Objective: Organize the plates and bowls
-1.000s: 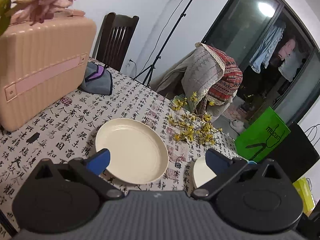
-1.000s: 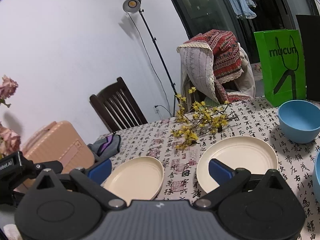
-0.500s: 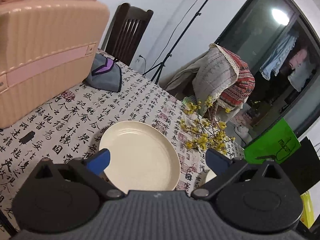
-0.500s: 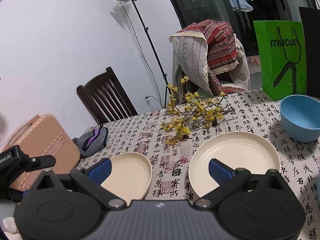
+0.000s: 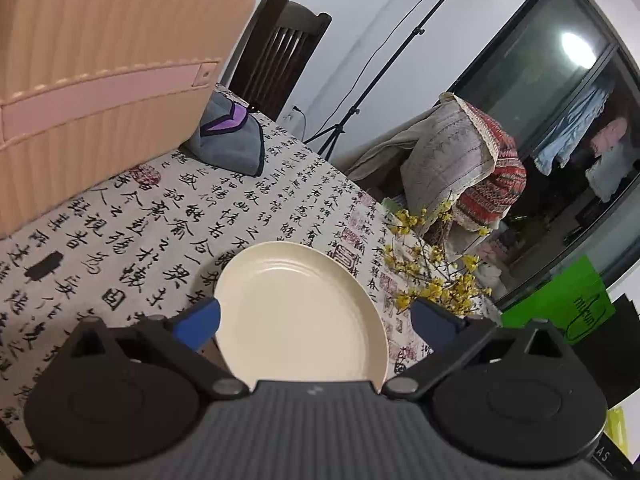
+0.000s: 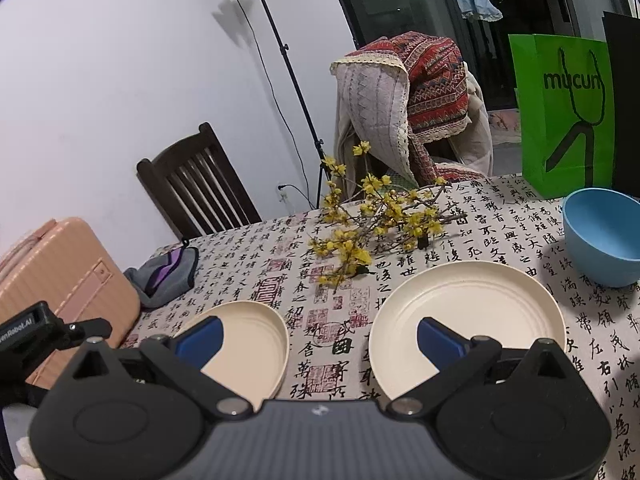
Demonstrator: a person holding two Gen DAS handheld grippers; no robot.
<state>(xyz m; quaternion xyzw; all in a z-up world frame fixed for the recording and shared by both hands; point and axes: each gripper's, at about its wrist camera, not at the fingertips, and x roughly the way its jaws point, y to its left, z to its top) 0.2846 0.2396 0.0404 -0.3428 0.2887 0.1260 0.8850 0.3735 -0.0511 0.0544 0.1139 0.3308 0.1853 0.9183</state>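
Left wrist view: your left gripper (image 5: 316,320), jaws apart, straddles the round cream plate (image 5: 300,312). Right gripper (image 6: 320,340) is also open. Closing off-rim could skid the plate.

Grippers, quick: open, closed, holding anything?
Left gripper: open, empty, over the left cream plate.
Right gripper: open, empty.

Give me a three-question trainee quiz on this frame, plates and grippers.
1. True or false: the left gripper is shut on the left plate.
2. How many cream plates lie on the tablecloth in the right wrist view?
3. Beside the right plate, the blue bowl stands: A upright, B upside down, C stacked on the plate.

Key
1. False: open, fingers either side of the plate.
2. Two: left plate and right plate.
3. A.
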